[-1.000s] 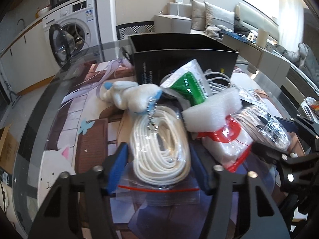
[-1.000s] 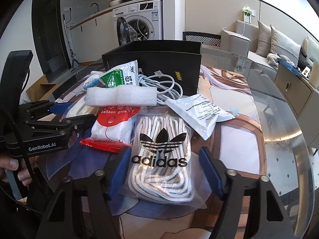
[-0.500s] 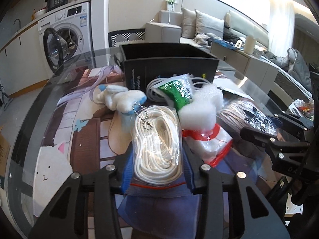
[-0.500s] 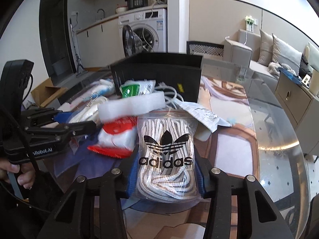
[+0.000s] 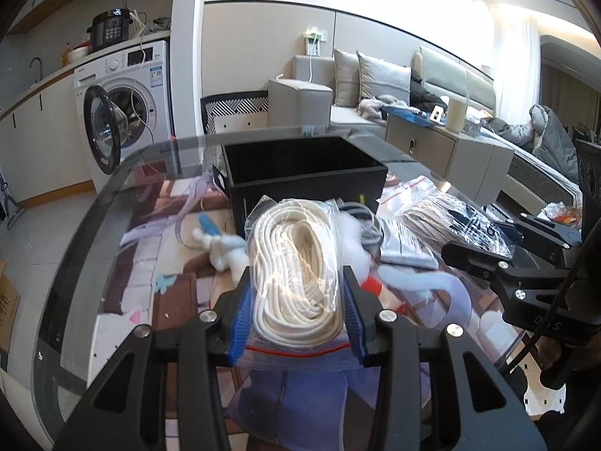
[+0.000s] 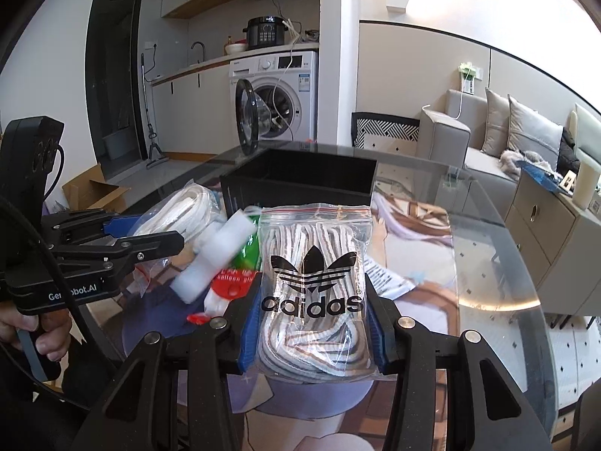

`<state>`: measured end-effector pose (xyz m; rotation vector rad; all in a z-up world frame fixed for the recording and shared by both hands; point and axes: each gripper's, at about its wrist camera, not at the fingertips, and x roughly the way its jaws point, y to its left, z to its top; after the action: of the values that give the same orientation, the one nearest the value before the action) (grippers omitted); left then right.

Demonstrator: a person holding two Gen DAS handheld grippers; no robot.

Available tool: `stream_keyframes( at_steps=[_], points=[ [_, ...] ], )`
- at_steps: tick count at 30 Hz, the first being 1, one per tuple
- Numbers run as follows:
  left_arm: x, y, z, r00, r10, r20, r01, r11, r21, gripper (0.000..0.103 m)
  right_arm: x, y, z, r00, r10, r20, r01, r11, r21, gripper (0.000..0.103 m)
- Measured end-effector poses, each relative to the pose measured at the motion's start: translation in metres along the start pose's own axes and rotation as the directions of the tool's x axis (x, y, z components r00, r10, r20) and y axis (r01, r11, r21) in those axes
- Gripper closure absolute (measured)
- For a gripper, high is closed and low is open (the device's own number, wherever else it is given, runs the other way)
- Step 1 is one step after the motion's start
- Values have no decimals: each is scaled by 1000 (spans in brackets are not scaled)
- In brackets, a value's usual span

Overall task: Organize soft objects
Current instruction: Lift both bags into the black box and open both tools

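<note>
The left gripper (image 5: 296,300) is clamped on a clear zip bag of white cord (image 5: 296,259), its blue pads pressing both sides, lifted above the glass worktop (image 5: 112,233). The right gripper (image 6: 313,323) likewise grips a zip bag of striped laces (image 6: 313,282) printed with a black logo. Both sets of jaws have just been closing on their bags. An open black box (image 6: 300,184) stands at twelve o'clock of both. A white foam piece (image 6: 214,259) lies at ten o'clock of the laces bag.
</note>
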<state>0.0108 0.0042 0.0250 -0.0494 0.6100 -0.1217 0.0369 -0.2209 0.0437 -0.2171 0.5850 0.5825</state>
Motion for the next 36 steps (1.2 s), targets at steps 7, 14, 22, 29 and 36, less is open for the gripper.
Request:
stream_keyframes(
  at_steps=[7,14,22,29,36],
  points=[
    [3,9,20,999,29,39,-29,999,-15,62,-1,-5,18,1000,11,13,-11,1000,10,56],
    [12,19,40,996,57,71,-55,998,-27,62,7,-13,42,999,20,34,-20,1000,4,56],
    [25,24,63,994,67,87,-66,998,-16,61,20,-23,71,999,28,37,-28,1000,8,56],
    [39,23,78,996,58,68,-59,998,6,61,35,-39,95,1000,27,10,-27,999,26,56],
    [53,23,95,996,55,64,-57,998,20,61,54,-50,114,999,35,-16,-34,999,27,56]
  ],
)
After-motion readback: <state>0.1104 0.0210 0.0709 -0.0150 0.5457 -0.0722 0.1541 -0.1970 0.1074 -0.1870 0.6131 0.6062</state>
